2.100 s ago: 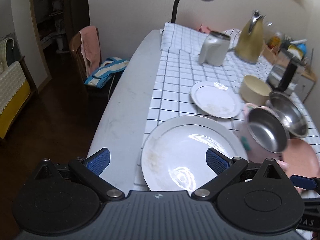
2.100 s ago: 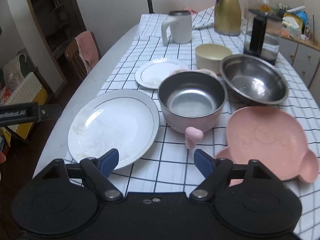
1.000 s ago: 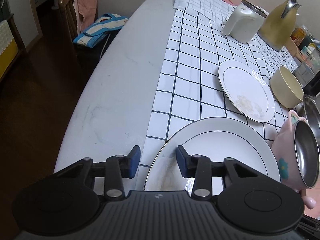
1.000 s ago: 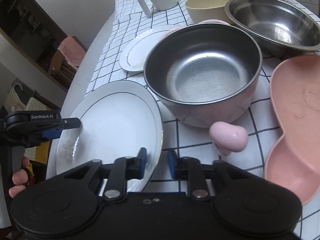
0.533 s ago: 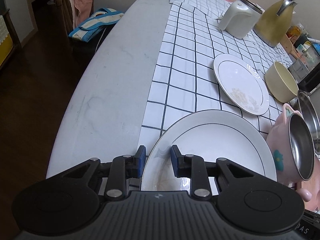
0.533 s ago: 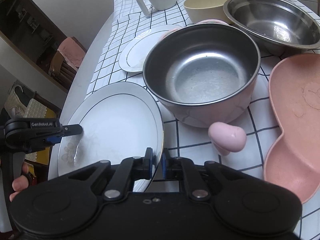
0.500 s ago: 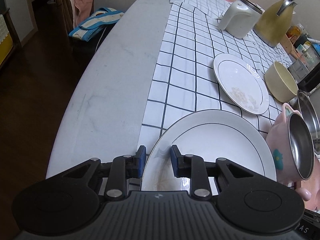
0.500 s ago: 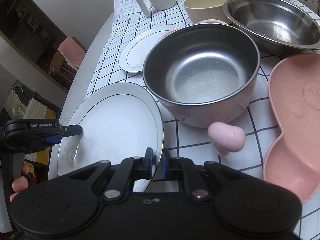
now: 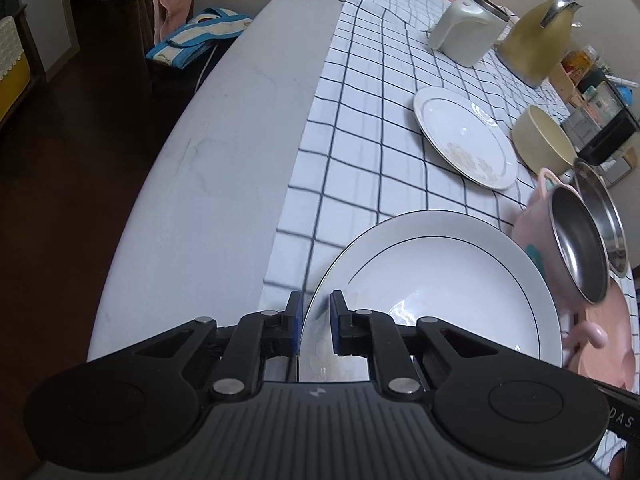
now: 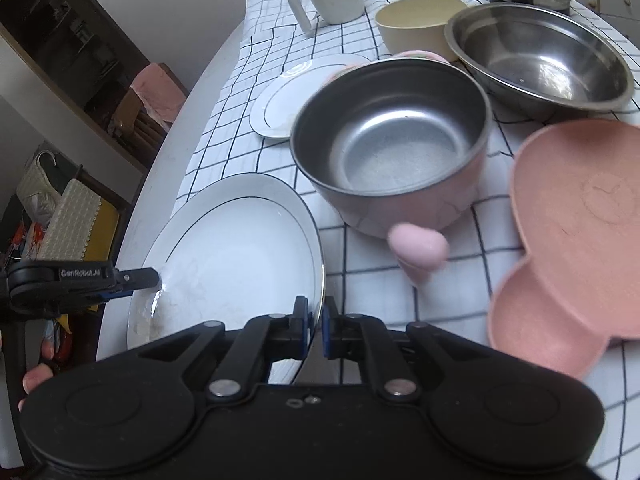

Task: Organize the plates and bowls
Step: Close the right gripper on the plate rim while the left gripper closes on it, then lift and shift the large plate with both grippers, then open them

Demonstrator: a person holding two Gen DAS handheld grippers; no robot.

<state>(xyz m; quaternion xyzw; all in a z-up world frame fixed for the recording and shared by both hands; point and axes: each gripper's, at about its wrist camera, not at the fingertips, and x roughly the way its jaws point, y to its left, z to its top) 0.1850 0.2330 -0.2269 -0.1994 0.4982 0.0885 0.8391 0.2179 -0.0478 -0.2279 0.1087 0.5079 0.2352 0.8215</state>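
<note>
- Left hand-held gripper [image 9: 314,322]: its jaws have just been closing and now pinch the near-left rim of the large white plate [image 9: 440,280], one pad under the lip, one on the upper face. The rim is thin, so the jaws look almost pressed together.
- Right hand-held gripper [image 10: 315,326]: nipped onto the same plate's rim on the opposite side, pads nearly meeting across the edge.
- My reading: a wide, shallow plate gets two grips at opposite rims so it stays level and cannot swing; the likely aim is to carry it toward the small white plate [image 9: 464,142].
- The plate's left part juts past the checked cloth [image 9: 360,128] onto the bare grey worktop [image 9: 224,168], near the rounded edge. That overhang probably gave the lower pad room.
- Just right of the right hand-held gripper: pink pot with steel liner [image 10: 394,152], its stubby handle pointing this way, close beside the plate rim; a knock is possible on lifting.
- Further right: pink moulded dish [image 10: 580,232]; beyond it the steel bowl [image 10: 540,56] and cream bowl [image 10: 416,22].
- Open room: ahead and left of the left hand-held gripper, bare cloth. The right side is crowded.
</note>
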